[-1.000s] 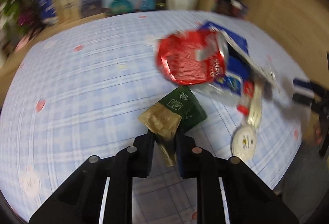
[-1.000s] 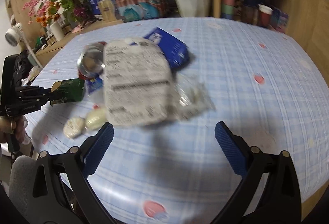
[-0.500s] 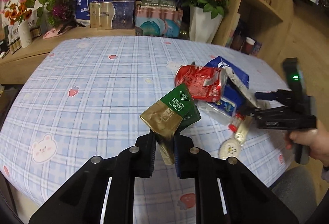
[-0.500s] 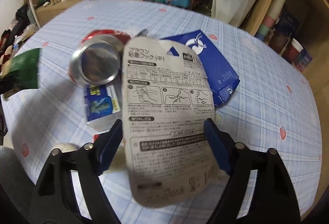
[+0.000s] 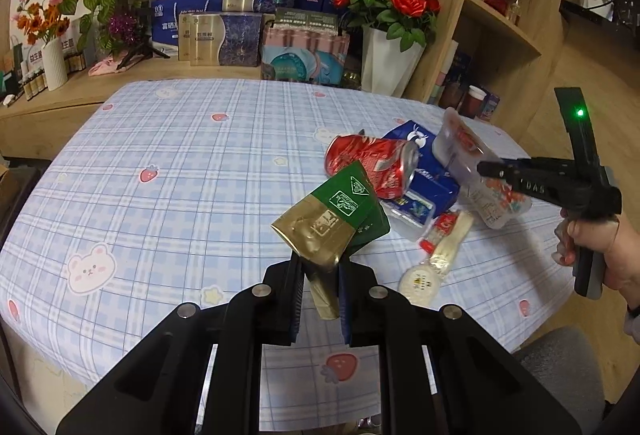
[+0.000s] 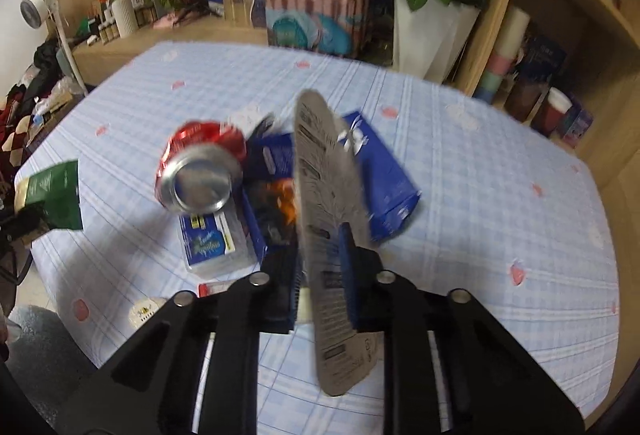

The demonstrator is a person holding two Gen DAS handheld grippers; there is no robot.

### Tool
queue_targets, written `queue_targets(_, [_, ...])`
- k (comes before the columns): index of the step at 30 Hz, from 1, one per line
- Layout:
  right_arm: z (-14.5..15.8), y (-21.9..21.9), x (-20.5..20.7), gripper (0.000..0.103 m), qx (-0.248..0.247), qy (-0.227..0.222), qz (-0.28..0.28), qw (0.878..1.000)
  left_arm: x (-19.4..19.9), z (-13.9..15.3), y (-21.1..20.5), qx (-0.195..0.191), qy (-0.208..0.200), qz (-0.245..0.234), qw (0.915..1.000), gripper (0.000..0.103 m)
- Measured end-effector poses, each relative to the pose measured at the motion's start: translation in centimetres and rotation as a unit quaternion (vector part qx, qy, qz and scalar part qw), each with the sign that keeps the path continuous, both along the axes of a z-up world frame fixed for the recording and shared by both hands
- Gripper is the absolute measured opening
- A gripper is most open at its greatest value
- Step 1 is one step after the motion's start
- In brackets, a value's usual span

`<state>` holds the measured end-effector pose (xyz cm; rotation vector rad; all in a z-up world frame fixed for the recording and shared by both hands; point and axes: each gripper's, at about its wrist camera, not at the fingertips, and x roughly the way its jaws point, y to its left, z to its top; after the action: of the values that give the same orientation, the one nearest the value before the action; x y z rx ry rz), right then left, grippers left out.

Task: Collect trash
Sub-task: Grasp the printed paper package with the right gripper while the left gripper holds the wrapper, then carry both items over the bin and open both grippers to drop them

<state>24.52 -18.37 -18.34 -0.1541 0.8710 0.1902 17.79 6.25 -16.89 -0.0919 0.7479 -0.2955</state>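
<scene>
The left gripper (image 5: 320, 299) keeps its jaws pressed on the green and gold wrapper (image 5: 332, 219), held up above the table (image 5: 180, 163). The change is on the right: half a second ago the right gripper (image 6: 322, 275) stood wide around the grey printed package (image 6: 332, 235); now it has closed on it and turned it on edge, probably already lifted, though this view is blurred. So both hands carry trash. Farther on the cloth remain the red can (image 6: 200, 175), the blue pack (image 6: 384, 175) and, near the edge, a small sachet (image 5: 440, 251), not yet collected.
</scene>
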Motion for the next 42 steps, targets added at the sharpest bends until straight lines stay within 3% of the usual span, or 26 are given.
queue_targets(3, [1.8,-0.6,-0.4,0.005,0.002,-0.021,-0.004,1.000,-0.7,0.8,-0.1,-0.005,-0.007,0.000,1.0000,0.015])
queue_targets(14, [5.2,-0.4,-3.5,0.005,0.030,-0.056,0.012,0.998,-3.8,3.7,-0.4,-0.010,-0.036,0.000,0.9993,0.015])
queue_targets(26, [7.3,-1.0,-11.1,0.005,0.085,-0.076,0.017,0.993,-7.8,6.0,-1.4,-0.013,-0.049,-0.004,0.9987,0.015])
queue_targets(42, [7.3,-3.5,-21.2,0.005,0.124,-0.085,0.018,0.989,-14.4,7.4,-3.7,-0.022,-0.063,-0.014,0.9977,0.015])
